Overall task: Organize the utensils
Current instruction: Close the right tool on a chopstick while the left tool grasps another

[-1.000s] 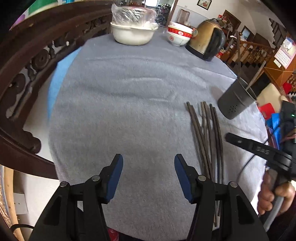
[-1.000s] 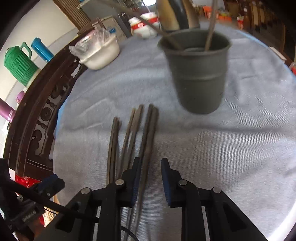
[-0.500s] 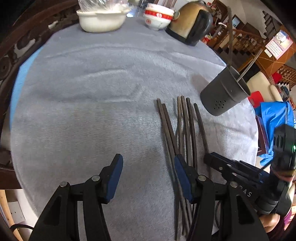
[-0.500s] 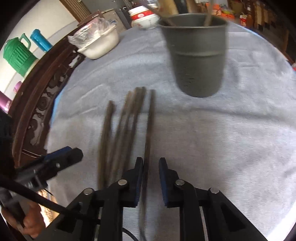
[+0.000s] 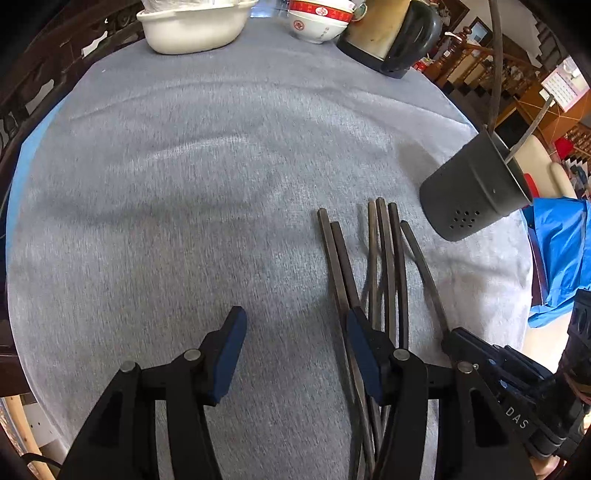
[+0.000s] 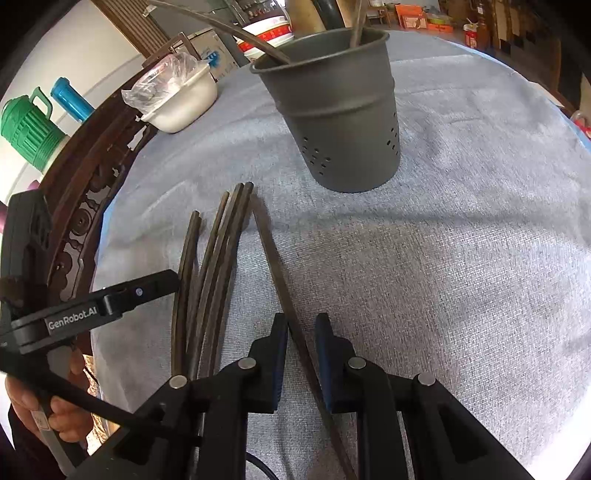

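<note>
Several dark chopsticks (image 5: 384, 266) lie side by side on the grey cloth, also in the right wrist view (image 6: 214, 266). A dark grey perforated holder cup (image 6: 340, 110) stands beyond them with two sticks in it; it shows at the right of the left wrist view (image 5: 476, 192). My right gripper (image 6: 301, 325) is nearly shut around one chopstick (image 6: 273, 258) set apart to the right of the bundle; a small gap still shows at the pads. My left gripper (image 5: 295, 328) is open and empty, just left of the bundle.
A white bowl with a plastic bag (image 6: 177, 99), red-and-white bowls (image 5: 317, 18) and a kettle (image 5: 388, 33) stand at the far edge. A carved wooden chair back (image 6: 85, 206) borders the table's left. A green jug (image 6: 26, 129) stands beyond it.
The right gripper has closed in around the rightmost chopstick, which has shifted away from the bundle. The left gripper moved forward and right, now beside the chopsticks.
</note>
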{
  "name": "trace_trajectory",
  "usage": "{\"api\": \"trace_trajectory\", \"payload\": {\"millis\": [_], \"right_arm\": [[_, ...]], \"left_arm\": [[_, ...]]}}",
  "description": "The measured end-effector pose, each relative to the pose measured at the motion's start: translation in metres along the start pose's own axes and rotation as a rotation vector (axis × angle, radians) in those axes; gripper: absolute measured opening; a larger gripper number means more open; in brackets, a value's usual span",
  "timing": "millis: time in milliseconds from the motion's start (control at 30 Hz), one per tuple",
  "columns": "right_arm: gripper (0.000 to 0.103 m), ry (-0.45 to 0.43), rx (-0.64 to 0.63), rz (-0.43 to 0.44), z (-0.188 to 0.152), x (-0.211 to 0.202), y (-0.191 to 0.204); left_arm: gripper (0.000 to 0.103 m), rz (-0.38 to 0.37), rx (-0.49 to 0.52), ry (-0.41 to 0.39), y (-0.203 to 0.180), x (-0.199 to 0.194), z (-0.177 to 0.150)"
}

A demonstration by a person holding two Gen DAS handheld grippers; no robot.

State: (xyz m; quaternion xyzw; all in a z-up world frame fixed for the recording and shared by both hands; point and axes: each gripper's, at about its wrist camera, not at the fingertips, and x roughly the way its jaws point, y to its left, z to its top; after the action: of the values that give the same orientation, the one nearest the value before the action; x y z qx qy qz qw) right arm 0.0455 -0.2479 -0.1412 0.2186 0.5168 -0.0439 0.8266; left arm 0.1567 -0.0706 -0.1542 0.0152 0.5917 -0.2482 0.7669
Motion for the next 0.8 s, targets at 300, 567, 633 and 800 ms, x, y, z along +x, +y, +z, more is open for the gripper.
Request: {"api": "trace_trajectory", "payload": {"millis": [300, 567, 633, 800], "right_arm": [[0.017, -0.006, 0.01, 0.0, 0.002, 0.003, 0.001], [0.017, -0.005, 0.02, 0.011, 0.001, 0.002, -0.002], [0.017, -0.004, 0.025, 0.019, 0.001, 0.002, -0.004], [0.016, 0.015, 0.027, 0.015, 0.002, 0.002, -0.004]], "left_arm": [[0.058, 0.017, -0.006, 0.01, -0.004, 0.007, 0.015], [0.057, 0.037, -0.013, 0.007, -0.007, 0.014, 0.026], [0.053, 0.038, 0.004, -0.001, -0.005, 0.014, 0.025], [0.017, 0.058, 0.014, 0.011, 0.012, 0.008, 0.021]]}}
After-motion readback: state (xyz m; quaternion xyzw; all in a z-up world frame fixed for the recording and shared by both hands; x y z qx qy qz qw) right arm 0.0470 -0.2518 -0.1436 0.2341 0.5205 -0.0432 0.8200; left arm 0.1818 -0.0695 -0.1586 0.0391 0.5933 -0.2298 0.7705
